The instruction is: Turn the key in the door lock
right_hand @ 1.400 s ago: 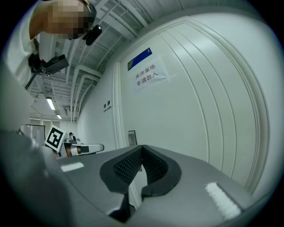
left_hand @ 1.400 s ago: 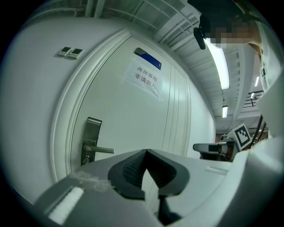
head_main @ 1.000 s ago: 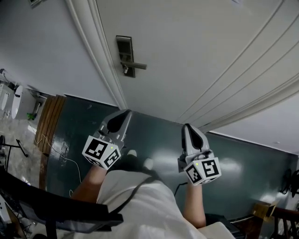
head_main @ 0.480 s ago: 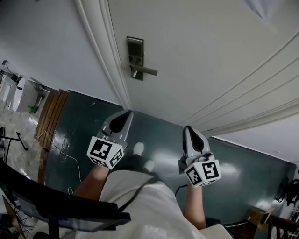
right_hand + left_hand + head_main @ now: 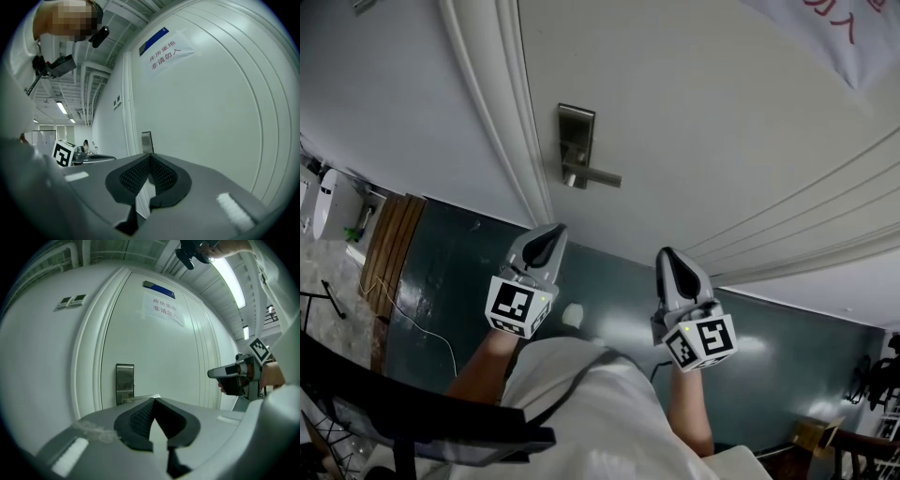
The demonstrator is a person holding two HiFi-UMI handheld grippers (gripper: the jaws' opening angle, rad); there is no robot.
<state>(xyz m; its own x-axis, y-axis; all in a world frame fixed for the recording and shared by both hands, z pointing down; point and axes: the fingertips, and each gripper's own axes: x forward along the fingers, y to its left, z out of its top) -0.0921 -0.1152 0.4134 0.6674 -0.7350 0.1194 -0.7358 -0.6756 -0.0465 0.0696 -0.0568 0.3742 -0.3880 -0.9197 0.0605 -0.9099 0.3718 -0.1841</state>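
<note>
Now the left tongs [image 5: 553, 231] are fully closed, tip against tip, with nothing between them. Equally, the right tongs [image 5: 667, 255] are closed and empty. Both point towards the white door [image 5: 703, 141]. The metal lock plate [image 5: 576, 139] with its lever handle [image 5: 598, 177] sits near the door's left edge, well apart from both tongs.

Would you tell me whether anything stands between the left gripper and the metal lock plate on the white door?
Nothing visible does. Only open space separates the left gripper from the brushed-metal lock plate on the white door; its jaws are together, empty.
</note>
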